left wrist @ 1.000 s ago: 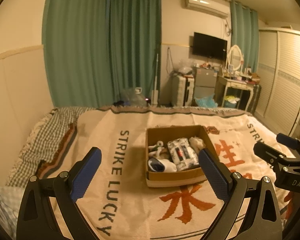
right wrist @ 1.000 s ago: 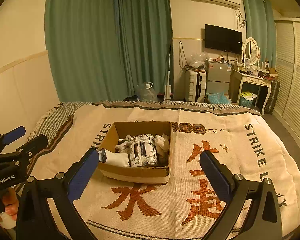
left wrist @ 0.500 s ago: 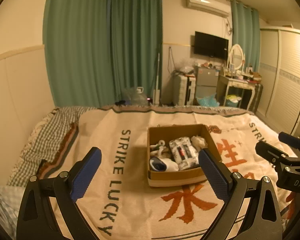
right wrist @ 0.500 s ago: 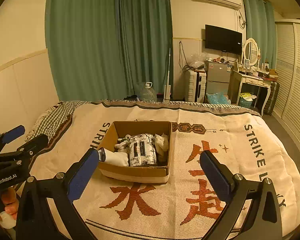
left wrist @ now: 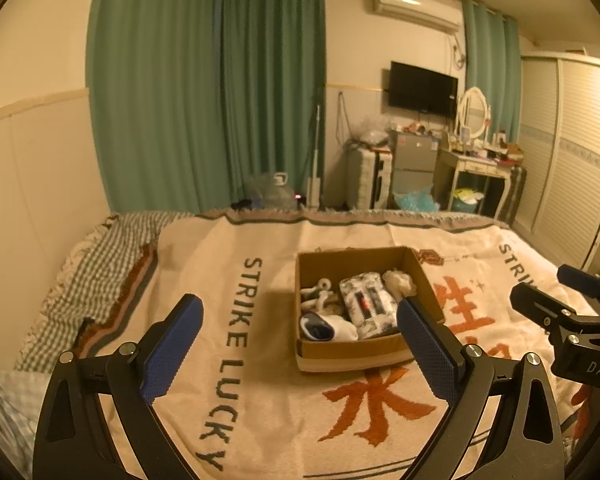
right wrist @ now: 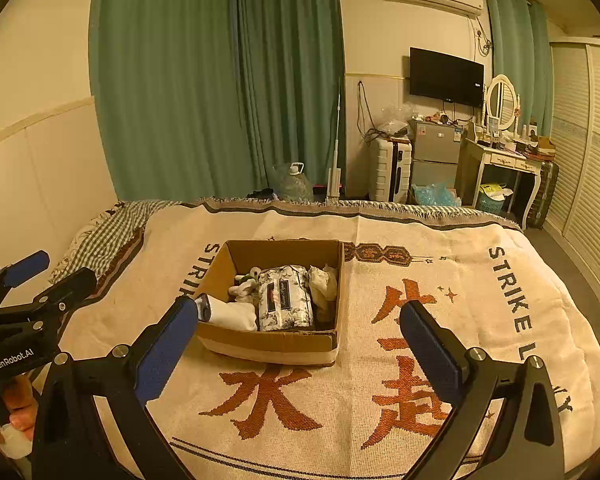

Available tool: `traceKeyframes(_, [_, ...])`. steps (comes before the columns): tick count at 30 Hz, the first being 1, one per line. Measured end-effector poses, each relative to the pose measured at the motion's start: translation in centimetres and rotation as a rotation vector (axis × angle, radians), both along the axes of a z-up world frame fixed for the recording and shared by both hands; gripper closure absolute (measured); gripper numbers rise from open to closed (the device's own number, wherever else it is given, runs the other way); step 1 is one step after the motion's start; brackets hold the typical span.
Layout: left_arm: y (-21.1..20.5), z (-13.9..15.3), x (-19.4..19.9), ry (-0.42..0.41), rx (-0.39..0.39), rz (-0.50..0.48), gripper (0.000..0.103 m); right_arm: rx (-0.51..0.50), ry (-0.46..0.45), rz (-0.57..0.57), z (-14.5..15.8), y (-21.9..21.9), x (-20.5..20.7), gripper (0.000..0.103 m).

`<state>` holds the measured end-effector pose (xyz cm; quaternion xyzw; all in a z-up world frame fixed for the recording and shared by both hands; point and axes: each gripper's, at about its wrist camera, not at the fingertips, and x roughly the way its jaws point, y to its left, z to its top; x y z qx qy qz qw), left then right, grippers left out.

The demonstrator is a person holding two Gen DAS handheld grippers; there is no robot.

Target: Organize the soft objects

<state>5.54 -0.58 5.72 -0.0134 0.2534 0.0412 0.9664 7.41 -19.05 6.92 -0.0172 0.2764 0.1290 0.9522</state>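
Centrally, cardboard box [right wrist: 271, 300] seen resting on cream woven blanket [right wrist: 440, 280] spread over bed. Box packed with soft items: patterned tissue pack [right wrist: 285, 298] laid in middle, rolled white sock [right wrist: 236, 314] at near left, crumpled white cloth [right wrist: 324, 284] along right wall. Left gripper [left wrist: 298, 344] held wide, nothing gripped, raised above blanket short of box. Right gripper [right wrist: 300, 344] likewise spread wide, nothing held.

Left claw [left wrist: 300, 322] and right claw [right wrist: 300, 326] hang side by side, jaws spread wide, gripping nothing.
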Motion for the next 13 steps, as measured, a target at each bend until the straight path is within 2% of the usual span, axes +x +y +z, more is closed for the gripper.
traceKeyframes(13, [-0.02,-0.05,0.02,-0.001,0.007,-0.001,0.004,-0.002,0.005,-0.002,-0.28,0.08,0.04,0.002])
